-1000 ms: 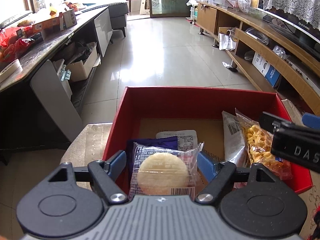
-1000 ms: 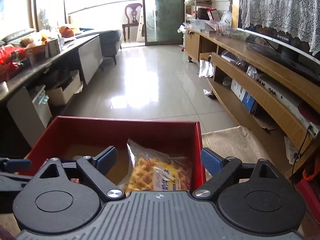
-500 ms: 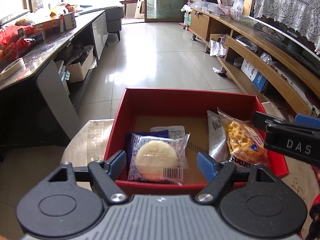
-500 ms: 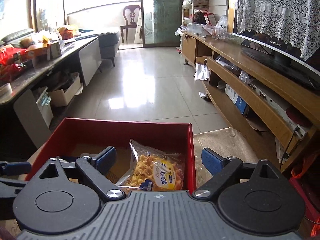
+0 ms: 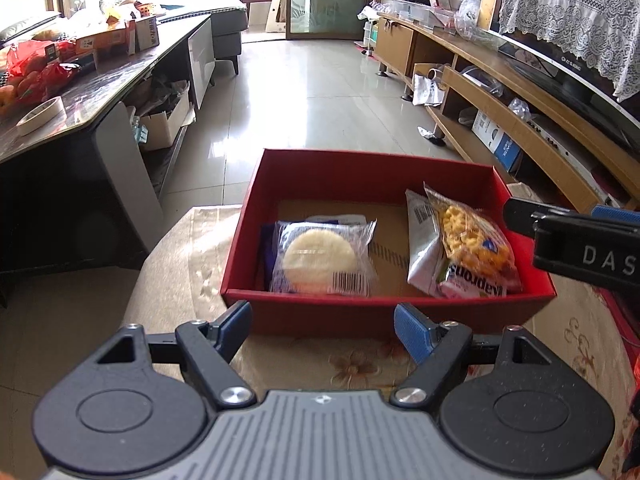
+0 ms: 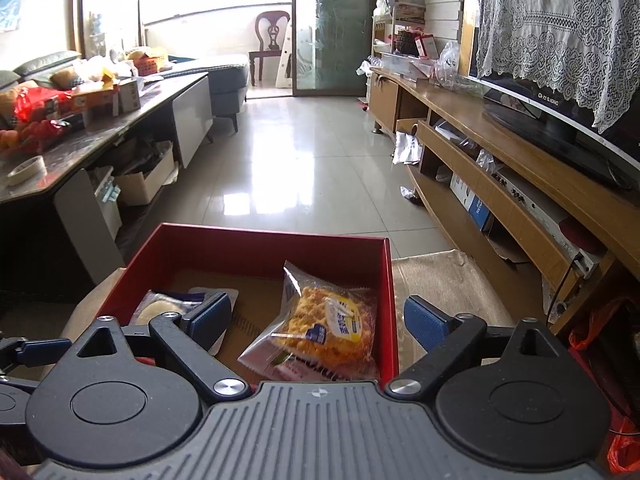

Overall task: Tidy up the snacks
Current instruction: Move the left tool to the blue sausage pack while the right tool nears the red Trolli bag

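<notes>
Your left gripper [image 5: 323, 326] hangs just short of the red box [image 5: 372, 314], fingers [image 5: 236, 322] apart and holding nothing; your right gripper [image 6: 318, 322] has its fingers [image 6: 424, 322] wide, one on each side of the box's right wall, also empty; inside the box the round cake packet [image 5: 322, 258] lies at the left on a blue packet, the waffle packet [image 6: 326, 330] at the right; the box sits on the floral-clothed counter [image 5: 352, 364].
</notes>
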A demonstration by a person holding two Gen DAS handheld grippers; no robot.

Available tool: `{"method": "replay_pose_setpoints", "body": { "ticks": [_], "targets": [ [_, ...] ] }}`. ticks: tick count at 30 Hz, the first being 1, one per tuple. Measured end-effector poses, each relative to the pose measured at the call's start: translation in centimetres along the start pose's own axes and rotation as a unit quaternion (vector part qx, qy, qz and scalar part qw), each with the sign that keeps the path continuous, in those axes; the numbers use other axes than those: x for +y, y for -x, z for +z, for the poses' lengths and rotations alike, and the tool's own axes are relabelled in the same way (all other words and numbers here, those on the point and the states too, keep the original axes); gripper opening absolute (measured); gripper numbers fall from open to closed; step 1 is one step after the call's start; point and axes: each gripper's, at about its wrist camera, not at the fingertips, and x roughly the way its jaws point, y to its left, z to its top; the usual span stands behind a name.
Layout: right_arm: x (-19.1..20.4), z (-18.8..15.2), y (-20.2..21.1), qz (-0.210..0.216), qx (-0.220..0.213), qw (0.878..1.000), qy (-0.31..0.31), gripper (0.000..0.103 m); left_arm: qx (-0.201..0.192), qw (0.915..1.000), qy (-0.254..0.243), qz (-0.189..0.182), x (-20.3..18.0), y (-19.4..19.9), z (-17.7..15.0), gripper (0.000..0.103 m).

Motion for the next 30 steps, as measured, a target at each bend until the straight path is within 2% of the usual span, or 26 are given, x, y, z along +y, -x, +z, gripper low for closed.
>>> {"method": "replay_pose_setpoints", "body": {
  "ticks": [18, 30],
  "targets": [
    [0.4, -4.3, 3.8, -0.009, 0.038, 0.999, 0.012, 0.097, 0.017, 0.9997, -0.006, -0.013, 1.3, 3.3, -4.9, 0.074],
    [0.6, -8.4, 6.7, 0.016, 0.085, 0.996, 0.013, 0.097, 0.103, 0.9944, 0.008, -0.024, 3.1, 4.7, -12.7, 0.074]
  ]
}}
